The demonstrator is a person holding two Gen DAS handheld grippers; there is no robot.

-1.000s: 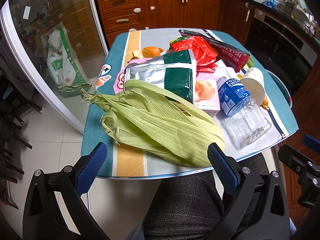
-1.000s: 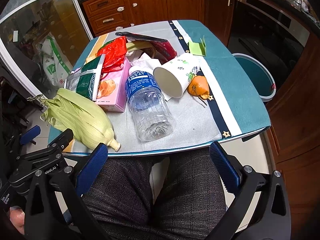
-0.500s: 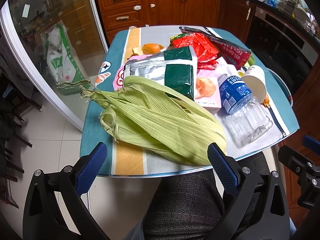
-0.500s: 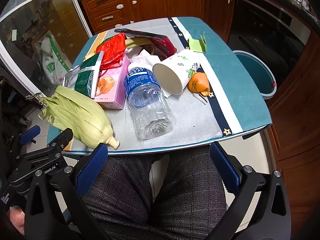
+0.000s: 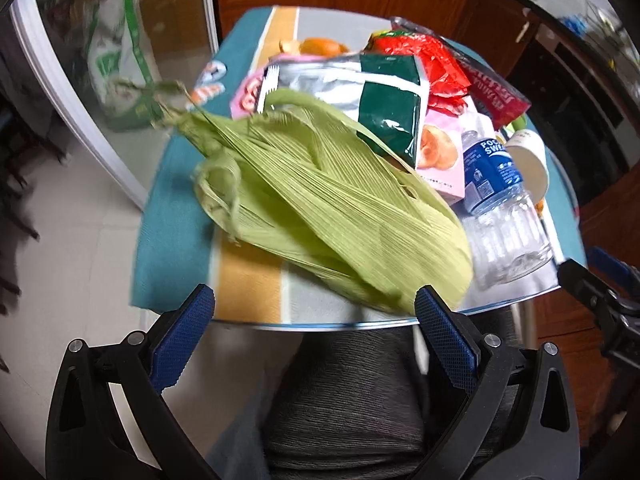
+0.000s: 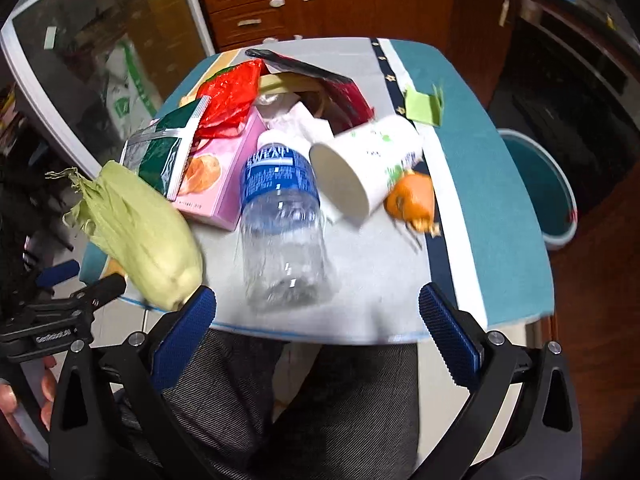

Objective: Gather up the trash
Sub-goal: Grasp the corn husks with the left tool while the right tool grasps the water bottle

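Left wrist view: the left tongs (image 5: 314, 330) gape wide and empty just short of the surface (image 5: 248, 280) edge. The corn husk (image 5: 332, 216) lies straight ahead, its long axis slanting from far left to near right, blunt end by the right fingertip. The left tongs are nearer it. The right tongs (image 6: 316, 330), equally wide and empty, face the bottle (image 6: 282, 224). Only the right wrist view shows the bin (image 6: 540, 184) beyond the surface's right edge.
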